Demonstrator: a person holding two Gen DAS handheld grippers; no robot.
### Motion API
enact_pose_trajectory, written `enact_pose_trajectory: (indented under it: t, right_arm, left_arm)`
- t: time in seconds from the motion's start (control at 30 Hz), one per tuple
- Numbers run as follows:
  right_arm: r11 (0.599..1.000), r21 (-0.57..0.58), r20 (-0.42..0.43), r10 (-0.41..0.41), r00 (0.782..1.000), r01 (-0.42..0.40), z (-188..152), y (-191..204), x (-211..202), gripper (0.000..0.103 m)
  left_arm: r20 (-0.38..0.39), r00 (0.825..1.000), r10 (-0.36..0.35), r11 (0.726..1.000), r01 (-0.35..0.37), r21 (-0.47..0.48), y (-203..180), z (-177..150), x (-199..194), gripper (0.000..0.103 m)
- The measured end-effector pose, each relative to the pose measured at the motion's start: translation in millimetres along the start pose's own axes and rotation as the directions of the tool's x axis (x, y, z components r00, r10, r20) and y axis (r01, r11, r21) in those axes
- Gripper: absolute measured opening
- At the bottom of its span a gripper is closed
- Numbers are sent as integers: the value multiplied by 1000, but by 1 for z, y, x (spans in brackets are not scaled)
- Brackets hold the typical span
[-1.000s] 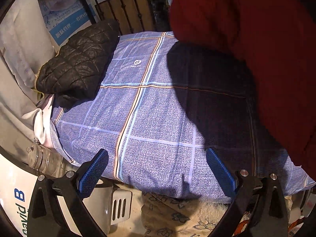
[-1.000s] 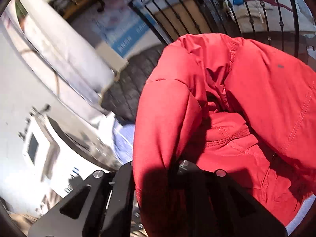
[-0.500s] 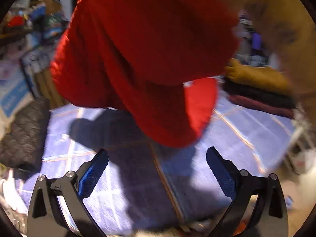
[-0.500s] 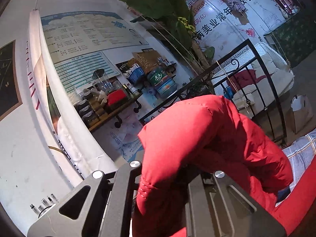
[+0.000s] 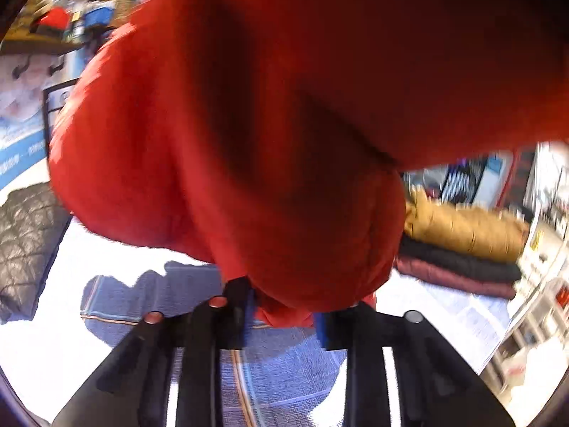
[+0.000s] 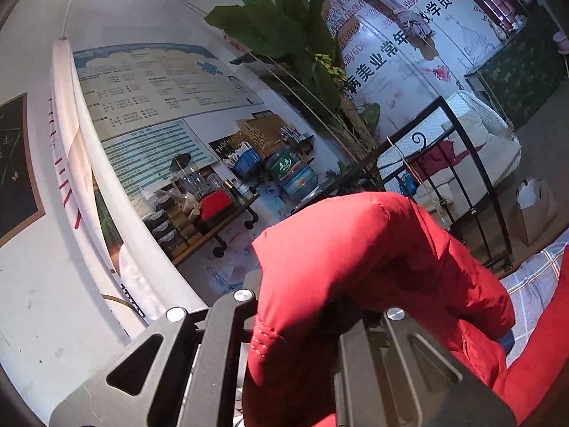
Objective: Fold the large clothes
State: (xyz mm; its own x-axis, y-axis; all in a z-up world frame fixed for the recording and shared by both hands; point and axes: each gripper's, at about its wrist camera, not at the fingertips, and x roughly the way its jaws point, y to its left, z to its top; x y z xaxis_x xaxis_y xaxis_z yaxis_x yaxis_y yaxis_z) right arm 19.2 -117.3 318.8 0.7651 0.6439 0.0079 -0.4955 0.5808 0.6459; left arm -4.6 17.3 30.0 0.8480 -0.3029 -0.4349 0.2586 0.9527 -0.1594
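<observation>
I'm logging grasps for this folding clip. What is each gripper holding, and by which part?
Both hold the red jacket. The left gripper pinches a low hanging edge; the right gripper clamps a padded fold. Which parts of the garment these are cannot be told.

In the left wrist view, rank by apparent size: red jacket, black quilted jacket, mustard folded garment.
1. red jacket, though it is nearest the lens, which inflates it.
2 and 3. black quilted jacket and mustard folded garment look alike; the black one is cut off by the frame edge.
</observation>
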Motion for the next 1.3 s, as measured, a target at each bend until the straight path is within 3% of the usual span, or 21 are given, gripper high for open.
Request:
enact_pose_trajectory:
  t: [0.1,0.17,0.27,0.37,0.47,0.5,0.57,0.6,0.67,0.7,0.73,0.77,0.8,0.83,0.87,0.9,0.93,1.0,1.07,1.17,1.3]
  right_arm:
    - [998,-36,61,46,997,-44,18,19,-47,9]
    - [994,-32,90,111,990,-108,27,34,-82,9]
    - [971,-102,160,229,960,-215,36,67,-140,9]
    - [934,-106,162,355,921,-341,49,86,-174,9]
    - [939,-114,213,343,915,-326,61,87,-187,9]
    - [945,-95,226,326,918,-312,65,80,-185,9]
    - [964,-40,217,265,939,-263,73,58,-167,10]
    - [976,-18,198,217,956,-218,76,44,-154,10]
    - [991,55,133,110,985,-119,78,3,-119,12]
    - [990,136,108,25,994,-40,73,-31,-100,15]
    - [980,195,61,-62,996,49,68,-63,-80,28]
    - [962,233,-19,-138,990,139,61,-98,-56,52]
    - [946,259,-76,-183,980,196,52,-129,-38,70]
    - [922,273,-143,-242,960,274,37,-167,-17,97]
    - [893,258,-239,-311,920,369,17,-204,2,98]
    - [852,251,-322,-375,869,460,-4,-236,13,98]
    - [814,256,-386,-408,827,521,-32,-273,18,98]
    - [775,247,-458,-436,775,582,-82,-322,10,98]
    - [749,184,-501,-486,716,637,-127,-349,-11,98]
    - [749,7,-513,-566,645,663,-172,-359,-47,98]
    - [722,-169,-494,-651,576,671,-203,-358,-97,98]
  left_arm:
    - [74,996,39,996,-32,-86,47,25,-46,17]
    - [187,977,101,992,-86,-87,64,49,-100,17]
    - [367,913,180,983,-174,-49,85,84,-170,17]
    - [507,840,192,979,-201,-38,93,126,-225,17]
    - [609,767,202,966,-257,3,94,160,-255,17]
    - [625,755,199,963,-270,20,92,171,-254,17]
    - [626,748,219,951,-308,36,86,193,-254,17]
    - [610,756,237,942,-333,47,85,207,-249,17]
    - [540,793,282,926,-373,64,84,224,-223,16]
    - [471,830,299,922,-378,81,84,238,-203,16]
    - [380,868,320,916,-386,110,92,245,-174,17]
    - [281,887,367,901,-414,129,103,242,-133,23]
    - [204,889,410,888,-440,135,114,233,-98,30]
    - [117,891,438,878,-452,155,125,217,-58,53]
    - [53,882,469,863,-470,187,133,195,-21,69]
    - [-10,866,500,850,-488,200,143,169,13,72]
    - [-81,865,494,861,-474,184,159,139,40,73]
    - [-206,867,453,890,-428,155,177,89,78,73]
    - [-311,839,446,894,-434,112,194,46,93,73]
    - [-358,847,394,914,-401,59,208,-7,84,75]
    - [-329,797,506,861,-491,132,223,-48,50,90]
